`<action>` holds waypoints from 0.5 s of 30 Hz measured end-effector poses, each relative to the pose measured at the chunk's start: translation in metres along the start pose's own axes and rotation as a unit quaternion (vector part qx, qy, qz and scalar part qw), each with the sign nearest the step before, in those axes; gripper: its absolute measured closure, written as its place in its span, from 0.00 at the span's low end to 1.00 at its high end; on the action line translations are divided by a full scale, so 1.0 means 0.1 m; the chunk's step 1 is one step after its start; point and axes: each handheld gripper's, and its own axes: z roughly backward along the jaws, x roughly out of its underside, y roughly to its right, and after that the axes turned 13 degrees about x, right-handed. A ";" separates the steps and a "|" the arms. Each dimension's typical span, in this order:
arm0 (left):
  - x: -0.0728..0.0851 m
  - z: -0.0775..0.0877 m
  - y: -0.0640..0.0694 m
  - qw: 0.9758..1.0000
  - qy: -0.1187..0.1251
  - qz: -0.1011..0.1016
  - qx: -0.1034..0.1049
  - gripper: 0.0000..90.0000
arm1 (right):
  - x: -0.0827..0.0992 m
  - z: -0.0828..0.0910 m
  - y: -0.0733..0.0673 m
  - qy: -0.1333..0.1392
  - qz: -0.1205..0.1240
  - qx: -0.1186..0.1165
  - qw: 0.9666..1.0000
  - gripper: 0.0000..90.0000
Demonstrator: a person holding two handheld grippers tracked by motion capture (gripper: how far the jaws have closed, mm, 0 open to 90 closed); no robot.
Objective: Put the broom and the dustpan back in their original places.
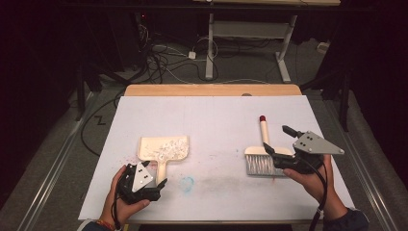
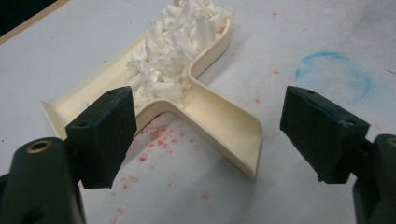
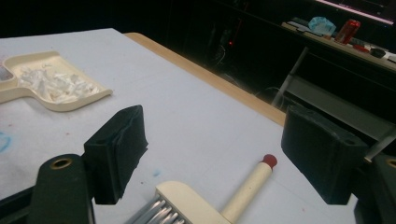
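Left gripper [image 2: 210, 135] spread wide, dustpan [image 2: 196, 88] handle lying between jaws, untouched, pan w/ white shreds [image 2: 168, 51] beyond. Right gripper [image 3: 212, 154] also spread, above brush [image 3: 224, 196] on table [image 1: 216, 115].

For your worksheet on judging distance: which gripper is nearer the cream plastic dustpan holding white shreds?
Left. The left gripper sits open at the handle end of the cream plastic dustpan; the right gripper is far across the table, over the brush.
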 end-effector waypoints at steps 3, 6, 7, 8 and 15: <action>0.00 0.00 0.00 1.000 -0.002 -0.002 0.001 0.20 | 0.03 0.03 0.00 0.000 0.002 0.000 1.000 0.26; 0.00 0.00 0.01 1.000 -0.002 -0.005 0.002 0.20 | 0.06 0.05 -0.01 0.001 0.004 -0.002 1.000 0.26; 0.00 -0.01 0.01 1.000 -0.003 -0.004 0.003 0.20 | 0.07 0.06 -0.01 0.000 0.006 -0.001 1.000 0.26; 0.00 -0.01 0.01 1.000 -0.003 -0.004 0.003 0.20 | 0.08 0.06 -0.01 0.000 0.007 -0.002 1.000 0.26; -0.01 -0.01 0.01 1.000 -0.004 -0.007 0.001 0.20 | 0.17 0.11 0.01 0.002 0.011 -0.004 1.000 0.26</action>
